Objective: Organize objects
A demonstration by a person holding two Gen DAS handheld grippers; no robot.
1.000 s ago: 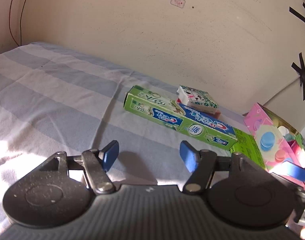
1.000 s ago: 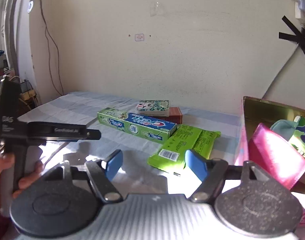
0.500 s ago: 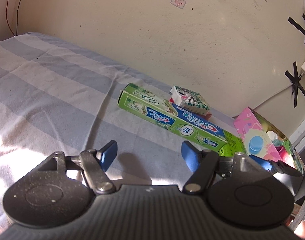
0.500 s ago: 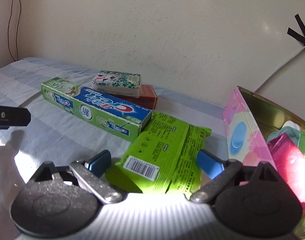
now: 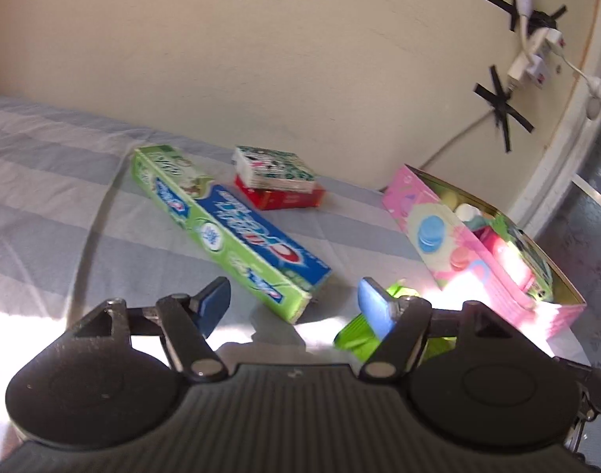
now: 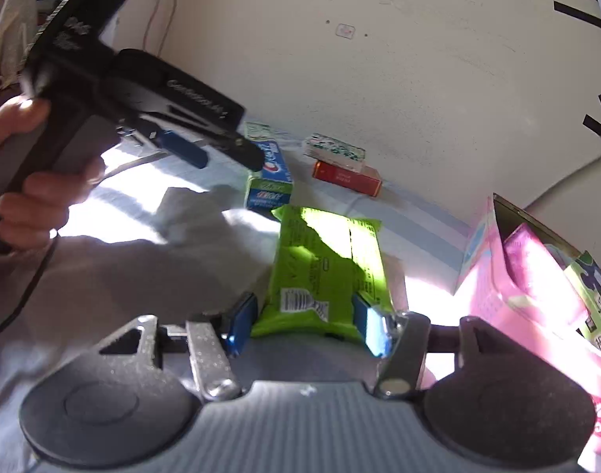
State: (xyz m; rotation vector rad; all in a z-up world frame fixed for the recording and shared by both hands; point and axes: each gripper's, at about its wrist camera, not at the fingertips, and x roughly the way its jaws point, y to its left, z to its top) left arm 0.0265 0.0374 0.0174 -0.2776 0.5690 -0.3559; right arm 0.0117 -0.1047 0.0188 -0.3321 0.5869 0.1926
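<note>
Straddling the near end of the green packet (image 6: 327, 272), the right gripper (image 6: 302, 325) has its blue pads (image 6: 241, 323) spread to either side of the pack; whether they press it or merely sit beside its edges cannot be told, since the packet rests flat on the striped bedsheet (image 6: 418, 220) in bright sun. Out to that gripper's left, the left gripper (image 5: 292, 307) is carried in the person's left hand (image 6: 32, 181), its jaws wide apart and holding nothing, poised over the sheet just short of the toothpaste box (image 5: 225, 224). That long green and blue carton lies diagonally, its near end just beside the far end of the green packet. Behind it, close to the wall (image 5: 300, 59), a small white and green patterned box (image 5: 273, 167) is stacked on a flat red box (image 5: 284, 197). To the right stands the pink storage box (image 5: 450, 244), open at the top and tilted, already holding several colourful packs, a pink one and a green one among them. Black tape crosses (image 5: 501, 106) and a white power strip (image 5: 533, 55) are fixed on the wall above it.
</note>
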